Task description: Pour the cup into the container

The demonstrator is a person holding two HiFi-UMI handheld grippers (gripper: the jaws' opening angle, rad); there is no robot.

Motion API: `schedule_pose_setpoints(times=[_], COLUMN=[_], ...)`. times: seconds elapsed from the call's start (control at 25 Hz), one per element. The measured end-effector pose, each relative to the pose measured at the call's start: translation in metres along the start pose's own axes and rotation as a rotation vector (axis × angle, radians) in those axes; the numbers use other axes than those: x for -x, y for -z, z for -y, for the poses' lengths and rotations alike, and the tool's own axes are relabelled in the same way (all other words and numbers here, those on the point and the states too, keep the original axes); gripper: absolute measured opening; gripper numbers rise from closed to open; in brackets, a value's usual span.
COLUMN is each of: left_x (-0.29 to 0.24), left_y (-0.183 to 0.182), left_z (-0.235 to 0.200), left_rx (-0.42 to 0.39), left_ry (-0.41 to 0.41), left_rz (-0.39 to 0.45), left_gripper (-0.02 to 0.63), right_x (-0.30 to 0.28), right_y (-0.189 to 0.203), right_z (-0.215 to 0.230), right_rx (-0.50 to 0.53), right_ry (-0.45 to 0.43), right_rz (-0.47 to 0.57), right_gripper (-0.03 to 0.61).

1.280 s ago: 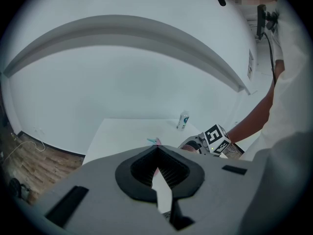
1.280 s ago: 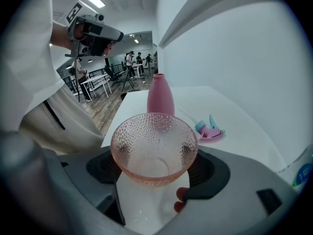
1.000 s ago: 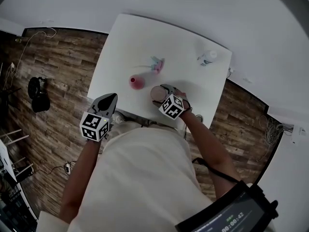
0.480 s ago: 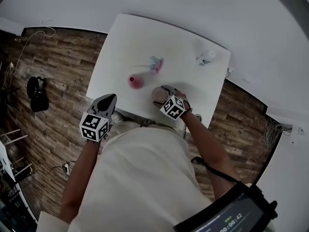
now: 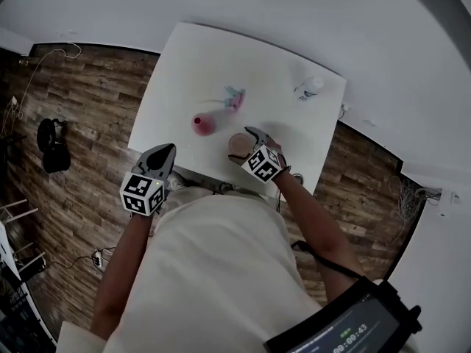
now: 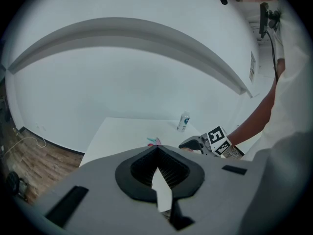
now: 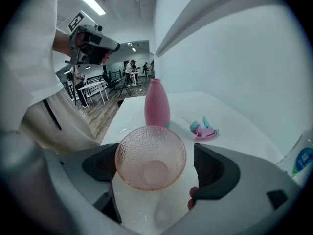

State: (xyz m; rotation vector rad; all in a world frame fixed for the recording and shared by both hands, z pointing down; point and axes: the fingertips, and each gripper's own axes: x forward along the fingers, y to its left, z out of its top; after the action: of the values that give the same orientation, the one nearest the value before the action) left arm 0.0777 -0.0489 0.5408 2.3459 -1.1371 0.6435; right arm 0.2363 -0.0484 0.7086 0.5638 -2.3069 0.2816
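Fingers [image 7: 215,171] of the right gripper [image 7: 157,156] stand wide, with the pink glass cup [image 7: 150,155] upright between them on the counter [image 7: 234,124]. A gap shows between the cup and the pad at the view's right; contact on the other side cannot be confirmed. Pink bottle [image 7: 157,103] stands upright just beyond the cup, apart from it. Spray head [image 7: 203,130], pink and teal, lies on its side behind the pink bottle and to its right. Small white bottle [image 5: 309,87] stands well apart from the pink bottle, towards the counter's far right corner. Left gripper [image 6: 156,148]: fingers closed together, nothing between them, held off the counter's near edge, nearer the person than the pink bottle and to its left.
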Motion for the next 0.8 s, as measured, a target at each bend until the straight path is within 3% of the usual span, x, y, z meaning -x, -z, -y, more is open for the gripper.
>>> schedule_pose_setpoints(times=[0.4, 0.56, 0.68, 0.8], left_x=[0.011, 0.009, 0.009, 0.014], left_y=[-0.01, -0.013, -0.021, -0.033], left_z=[-0.001, -0.002, -0.006, -0.013], left_rx=[0.026, 0.016, -0.016, -0.033], left_ry=[0.034, 0.073, 0.104, 0.139], left_rz=[0.046, 0.057, 0.072, 0.1], left_gripper=[0.009, 0.009, 0.009, 0.009], right_x=[0.075, 0.109, 0.127, 0.141], right_y=[-0.082, -0.109, -0.129, -0.15], right_z=[0.016, 0.021, 0.022, 0.021], right_rx=[-0.038, -0.028, -0.031, -0.059], right_ry=[0.148, 0.223, 0.281, 0.341], right_rz=[0.232, 0.291, 0.328, 0.364], right_gripper=[0.439, 0.288, 0.247, 0.245])
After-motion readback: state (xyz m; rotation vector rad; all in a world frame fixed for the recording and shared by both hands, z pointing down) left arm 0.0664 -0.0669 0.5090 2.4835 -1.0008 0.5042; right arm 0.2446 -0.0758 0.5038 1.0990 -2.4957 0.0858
